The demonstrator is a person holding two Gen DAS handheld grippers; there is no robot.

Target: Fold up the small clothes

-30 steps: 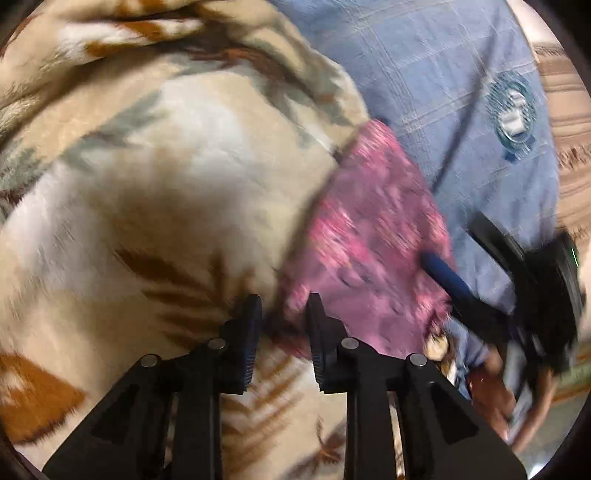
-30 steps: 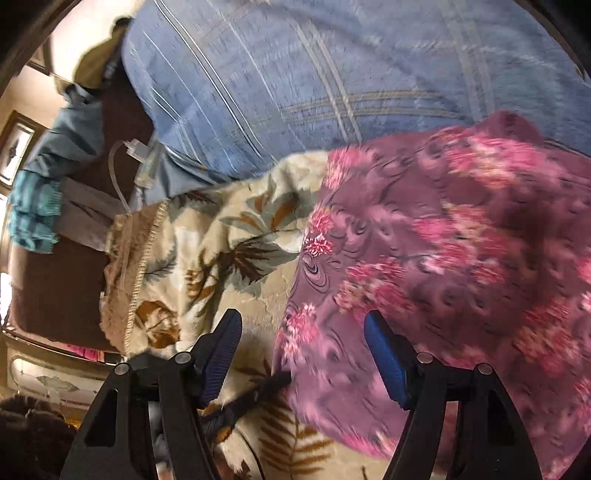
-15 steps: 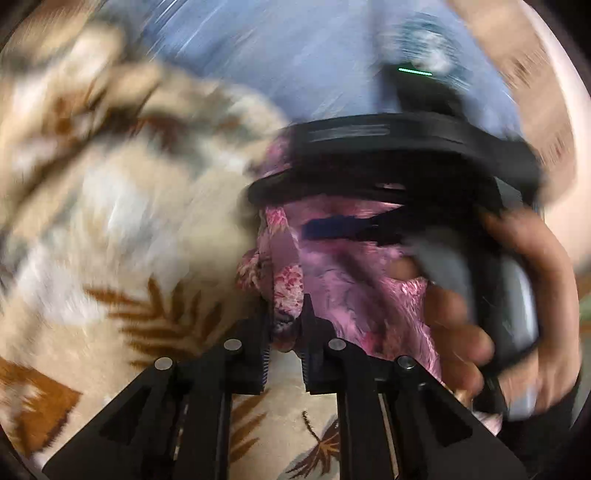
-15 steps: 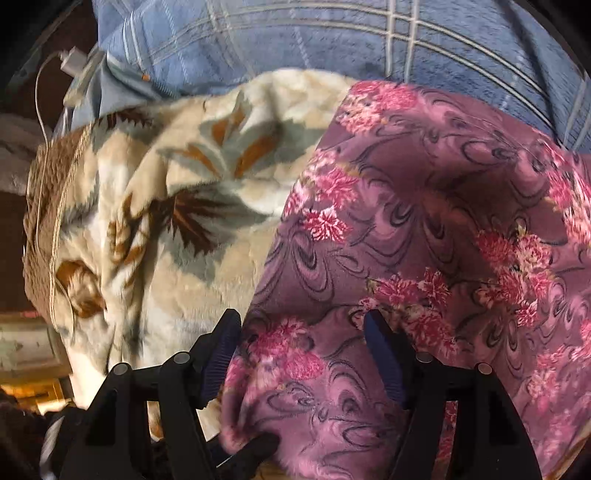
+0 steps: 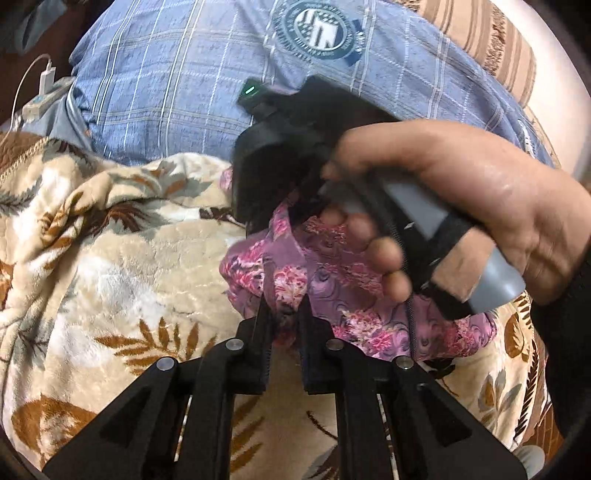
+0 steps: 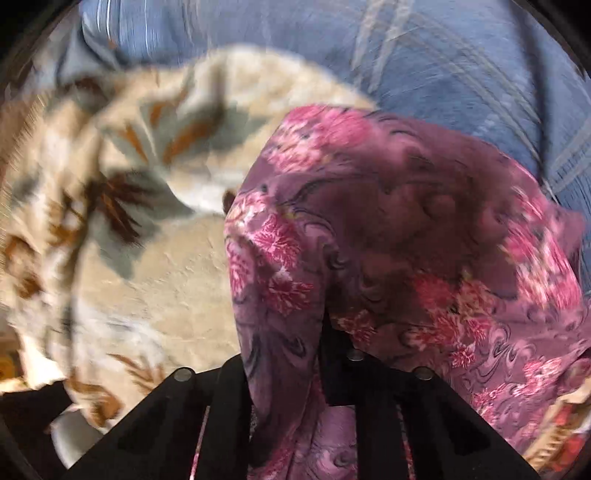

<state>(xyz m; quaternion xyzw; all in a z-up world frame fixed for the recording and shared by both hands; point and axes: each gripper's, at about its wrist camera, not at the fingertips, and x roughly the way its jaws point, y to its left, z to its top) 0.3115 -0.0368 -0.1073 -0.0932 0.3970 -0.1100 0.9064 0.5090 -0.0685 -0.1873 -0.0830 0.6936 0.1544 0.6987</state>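
A small purple cloth with pink flowers (image 5: 369, 325) lies bunched on a beige leaf-print blanket (image 5: 129, 266). My left gripper (image 5: 284, 306) is shut on a raised fold at the cloth's near edge. Just beyond it a hand (image 5: 461, 192) holds the right gripper's black body (image 5: 288, 147) pointing straight down onto the cloth; its fingertips are hidden there. In the right wrist view the cloth (image 6: 424, 240) drapes over and between the fingers of my right gripper (image 6: 284, 332), whose jaws are closing on a fold of it.
A blue checked fabric with a round badge (image 5: 177, 92) lies behind the blanket, also blurred in the right wrist view (image 6: 443, 66). A white charger and cable (image 5: 48, 77) sit at the far left. A striped brown cushion (image 5: 480, 33) is at the far right.
My left gripper closed on the cloth's edge and lifted it. The right gripper came down over the cloth and its jaws drew together on a fold; the cloth now bunches between both.
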